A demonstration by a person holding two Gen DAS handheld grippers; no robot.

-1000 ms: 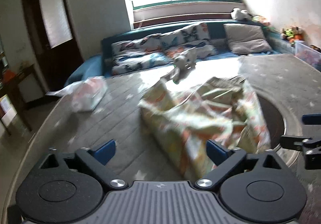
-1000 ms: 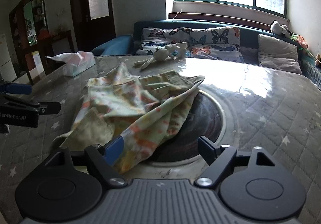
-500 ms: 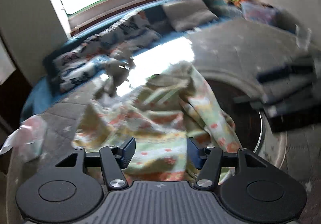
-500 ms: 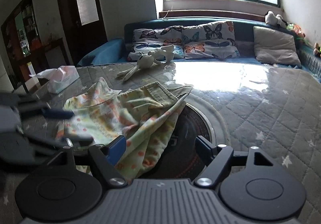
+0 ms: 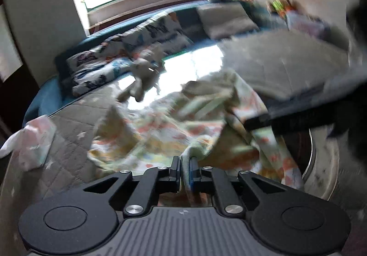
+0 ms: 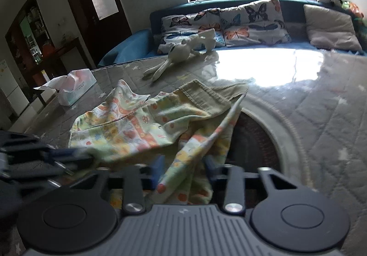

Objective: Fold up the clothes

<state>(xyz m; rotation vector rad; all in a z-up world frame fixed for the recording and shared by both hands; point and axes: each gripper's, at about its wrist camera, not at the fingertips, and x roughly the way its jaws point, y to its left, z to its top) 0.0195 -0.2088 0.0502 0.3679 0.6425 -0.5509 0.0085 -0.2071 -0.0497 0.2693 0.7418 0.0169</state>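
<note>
From my right wrist I see the whole room sharp: the quilted grey desk (image 6: 321,122) with pale stars and a shiny patch of window glare, its round dark inset ringed in white, the blue sofa behind it with butterfly-print cushions (image 6: 229,24) and a plain grey one. My left wrist view is smeared by motion, and only there does my right hand-held gripper appear as a dark blurred bar across the garment's right side.

The garment (image 6: 137,127) is the landmark: soft, thin cotton printed with orange and yellow patches on pale green, rumpled, with a ribbed olive band at its far edge. It lies on the desk, half over the inset's left rim. Behind it lies a limp white plush rabbit (image 6: 179,54); to its left stands a soft-pack tissue box (image 6: 73,86).

My left hand-held gripper (image 5: 185,170) has just been closing and now pinches the garment's near edge, a fold of cloth rising between the jaws. My right hand-held gripper (image 6: 183,172) has just been closing too; its jaws stand narrow around a bunched fold of the near-right corner, the pads pressing into it.
</note>
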